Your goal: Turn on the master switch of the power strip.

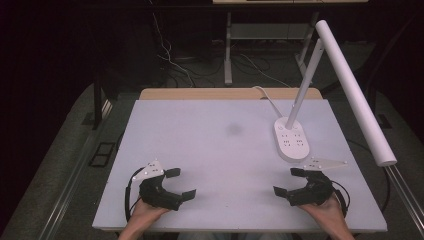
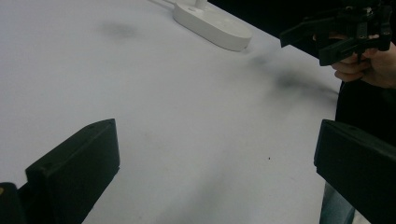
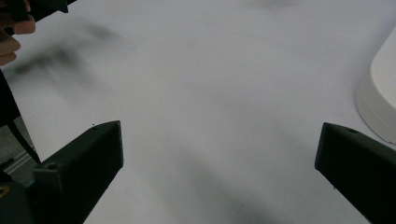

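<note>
Left tool (image 1: pixel 180 184) and right tool (image 1: pixel 287 180) both gape wide and empty, low over the white counter's (image 1: pixel 210 150) near edge, lamp base (image 1: pixel 291 139) just beyond the right one.

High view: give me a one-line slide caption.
Both grippers, left and right, open and empty near the white table's front edge; desk lamp at right.
</note>
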A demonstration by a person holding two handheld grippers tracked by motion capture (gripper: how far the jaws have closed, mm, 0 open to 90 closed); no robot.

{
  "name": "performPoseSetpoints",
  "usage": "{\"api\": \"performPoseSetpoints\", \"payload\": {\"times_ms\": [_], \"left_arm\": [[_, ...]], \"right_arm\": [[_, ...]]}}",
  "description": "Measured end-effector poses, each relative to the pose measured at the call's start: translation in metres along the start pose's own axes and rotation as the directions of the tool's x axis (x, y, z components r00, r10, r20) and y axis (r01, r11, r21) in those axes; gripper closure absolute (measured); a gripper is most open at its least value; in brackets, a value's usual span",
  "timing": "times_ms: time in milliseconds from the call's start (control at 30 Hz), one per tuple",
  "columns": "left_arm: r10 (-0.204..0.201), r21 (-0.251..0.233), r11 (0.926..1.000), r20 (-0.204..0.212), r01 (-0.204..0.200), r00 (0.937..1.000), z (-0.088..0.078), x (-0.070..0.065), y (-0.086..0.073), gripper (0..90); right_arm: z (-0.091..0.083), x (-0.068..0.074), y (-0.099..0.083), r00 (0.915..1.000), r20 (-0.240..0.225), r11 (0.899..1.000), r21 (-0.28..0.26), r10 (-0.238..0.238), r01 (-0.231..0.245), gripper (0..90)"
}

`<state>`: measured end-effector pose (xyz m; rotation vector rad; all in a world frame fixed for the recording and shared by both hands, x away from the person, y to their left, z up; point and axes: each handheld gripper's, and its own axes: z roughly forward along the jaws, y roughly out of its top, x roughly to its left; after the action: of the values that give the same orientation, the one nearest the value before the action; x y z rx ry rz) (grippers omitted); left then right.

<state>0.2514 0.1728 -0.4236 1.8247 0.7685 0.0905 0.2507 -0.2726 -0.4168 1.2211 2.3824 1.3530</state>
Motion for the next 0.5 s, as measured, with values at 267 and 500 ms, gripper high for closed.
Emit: {"api": "performPoseSetpoints", "payload": {"times_ms": [267,500], "left_arm": [[0.007,0.015,0.9999,0.004,-0.007,1.0000,0.0026,-0.0025,-0.0007,0.0],[0.004,0.021,0.9998,0.000,-0.004,1.0000,0.0025,-0.0018,-0.0016,0.0]], "right_arm": [[-0.0009,0.0009,0.0027,1.0000,-0.006,1.000,0.008,0.003,-0.003,0.5],[-0.0027,0.0000,0.0079,0.9999,-0.009,1.000,0.003,0.010,-0.010,0.5]]}}
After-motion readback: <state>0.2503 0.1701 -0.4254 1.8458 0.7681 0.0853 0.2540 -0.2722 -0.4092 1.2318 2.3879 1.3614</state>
